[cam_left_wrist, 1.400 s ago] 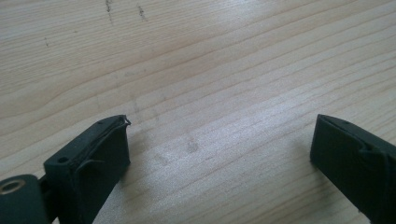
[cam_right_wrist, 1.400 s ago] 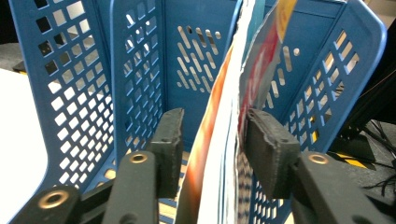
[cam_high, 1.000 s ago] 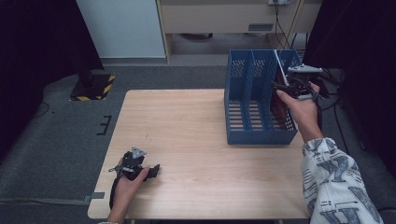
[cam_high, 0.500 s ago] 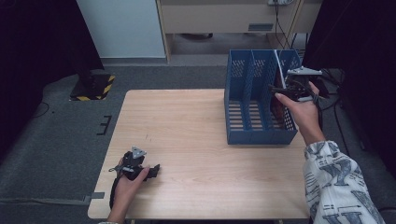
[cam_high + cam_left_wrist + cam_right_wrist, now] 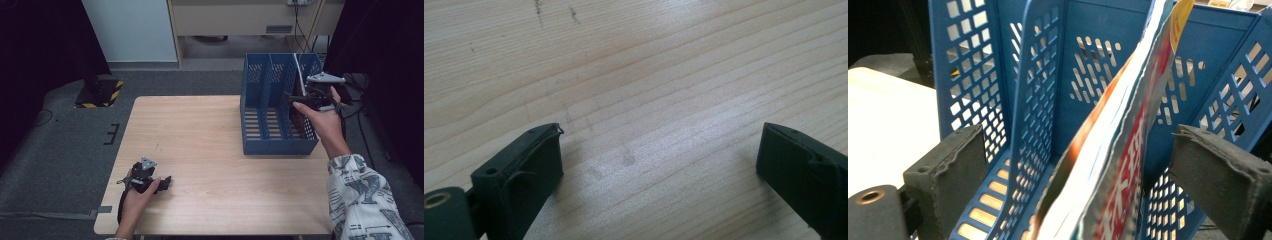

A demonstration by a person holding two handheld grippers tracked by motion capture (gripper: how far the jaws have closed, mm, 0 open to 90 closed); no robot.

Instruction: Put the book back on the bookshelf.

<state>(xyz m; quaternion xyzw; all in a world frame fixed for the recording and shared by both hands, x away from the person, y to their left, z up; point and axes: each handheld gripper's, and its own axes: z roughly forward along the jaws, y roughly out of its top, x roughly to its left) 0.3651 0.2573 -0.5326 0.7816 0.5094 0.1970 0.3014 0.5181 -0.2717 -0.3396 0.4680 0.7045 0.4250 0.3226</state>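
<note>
Releasing the magazine (image 5: 1108, 165) into the blue file rack (image 5: 272, 107) is the step in hand. The rack stands at the worktop's (image 5: 210, 145) two o'clock corner, and the magazine leans in its rightmost compartment, tilted against the divider. The right gripper (image 5: 300, 100) has just been opening; its jaws stand spread on either side of the magazine, neither pad pressing it. Advice: draw the gripper straight back along the magazine's plane, keeping both pads off the pages, so the magazine is not dragged out or tipped over the rack wall. Check that it settles against the divider. The left gripper (image 5: 165, 182) rests at the worktop's seven o'clock edge, jaws spread, nothing between them.
</note>
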